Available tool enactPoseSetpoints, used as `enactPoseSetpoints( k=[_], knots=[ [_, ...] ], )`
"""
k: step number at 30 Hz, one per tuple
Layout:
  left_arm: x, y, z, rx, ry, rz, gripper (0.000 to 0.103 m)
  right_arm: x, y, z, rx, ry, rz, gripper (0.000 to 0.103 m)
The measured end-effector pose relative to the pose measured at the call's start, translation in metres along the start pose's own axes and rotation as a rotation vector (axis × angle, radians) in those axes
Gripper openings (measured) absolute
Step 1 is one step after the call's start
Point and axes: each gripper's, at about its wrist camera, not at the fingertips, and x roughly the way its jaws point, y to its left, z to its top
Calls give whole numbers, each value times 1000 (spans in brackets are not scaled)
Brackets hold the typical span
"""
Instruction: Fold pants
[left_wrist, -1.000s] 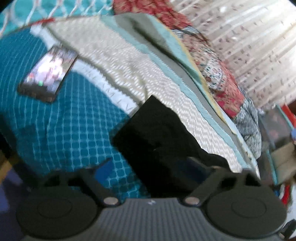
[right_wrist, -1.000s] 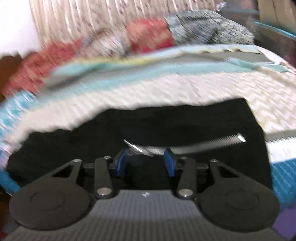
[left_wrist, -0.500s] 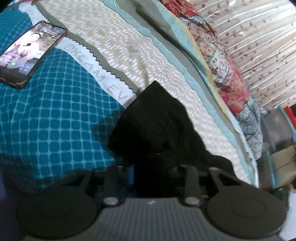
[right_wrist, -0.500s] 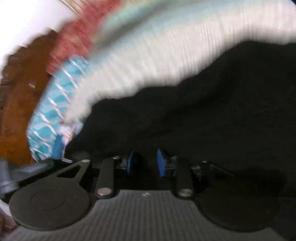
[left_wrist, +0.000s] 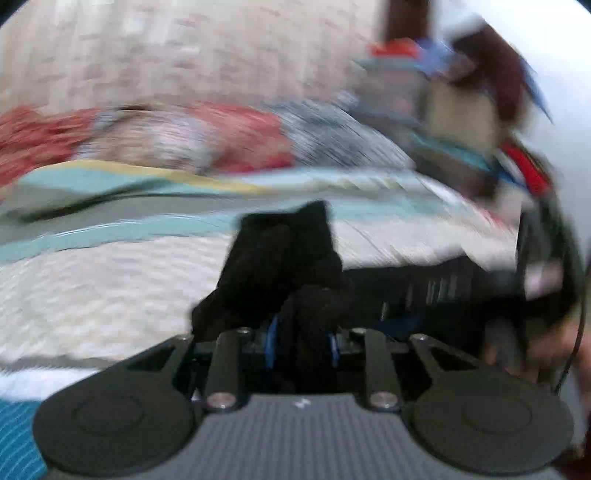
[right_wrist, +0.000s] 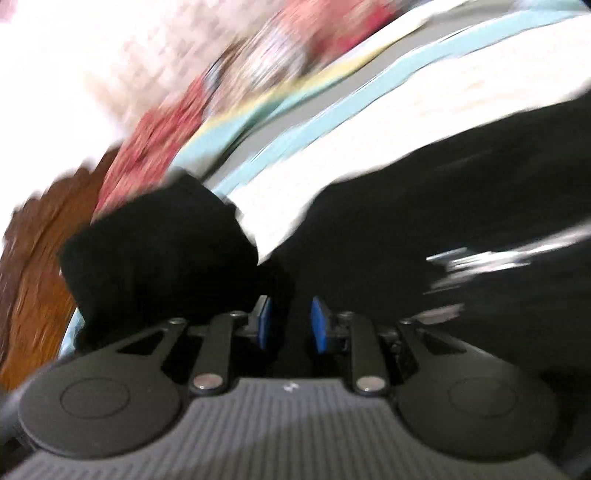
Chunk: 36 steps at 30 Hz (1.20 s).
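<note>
Both views blurred. Left claw (left_wrist: 301, 345) grips bunched black pants (left_wrist: 280, 254), jaws easing apart. Right claw (right_wrist: 290, 325) likewise pinches pants fabric, also loosening. Pants lifted over bed (left_wrist: 92, 280).

Each handheld gripper shares one build. The left gripper (left_wrist: 301, 345) has a grey ribbed housing bearing a small white mark, flanked by two round black discs with a faint inner ring. Two flat black link arms run forward from silver screws, and the fingers (left_wrist: 272, 341) carry blue pads. The right gripper (right_wrist: 291, 328) looks the same (its blue pads (right_wrist: 317, 328) show more clearly). A thin dark cable (left_wrist: 576, 325) hangs at the left view's right edge.
</note>
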Motion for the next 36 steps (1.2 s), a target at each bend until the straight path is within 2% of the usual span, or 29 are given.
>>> enactPoseSetpoints(
  k=[2,4,5,6,7,9,13,14,15,16,17,18,19,20,23,26,28,29,31,35,36],
  knots=[
    [30,-29,-9,128,112,-68,32,-30,-26,6,74,-75,-40,30],
    [52,-50,-21,231,223,-80,37,-50,-41,9,128,-124,-67,32],
    [54,-57,-26,267,235,-68,41,-58,-45,8,139,-145,-77,32],
    [50,-60,-25,283,218,-68,50,-63,-45,8,140,-161,-79,33],
    [45,-58,-20,274,208,-83,57,-63,-45,8,134,-171,-72,35],
    [33,-49,-6,211,190,-108,61,-62,-36,8,99,-165,-30,36],
    [5,-14,15,21,93,-155,63,-54,-25,8,-10,-49,110,39],
    [3,-4,19,-28,86,-153,63,-40,-20,3,-31,3,119,40],
    [4,6,20,-82,88,-144,63,-26,-20,3,-43,50,87,41],
    [8,14,22,-125,94,-132,62,-13,-24,-2,-45,86,38,37],
    [11,22,21,-174,105,-124,61,-6,-31,-7,-22,95,19,34],
    [16,29,20,-221,120,-124,60,-9,-40,-7,34,83,39,34],
    [20,32,20,-256,136,-131,60,-15,-44,-3,67,88,58,38],
    [24,34,18,-279,151,-142,59,-26,-45,1,73,76,62,40],
    [43,26,17,-285,182,-177,55,-80,-53,16,49,-112,48,42],
    [68,5,11,-249,230,-202,55,-127,-80,28,71,-295,-79,62],
    [85,-10,-2,-199,303,-173,56,-151,-99,26,81,-396,-207,78],
    [97,-16,-10,-165,340,-130,58,-158,-109,24,90,-412,-255,78],
    [100,-20,-16,-154,310,-112,61,-162,-130,19,140,-395,-308,78],
    [91,-12,-3,-202,323,-140,59,-159,-157,8,236,-334,-308,77],
    [85,-7,2,-230,310,-154,59,-159,-154,6,236,-323,-295,60]
  ],
)
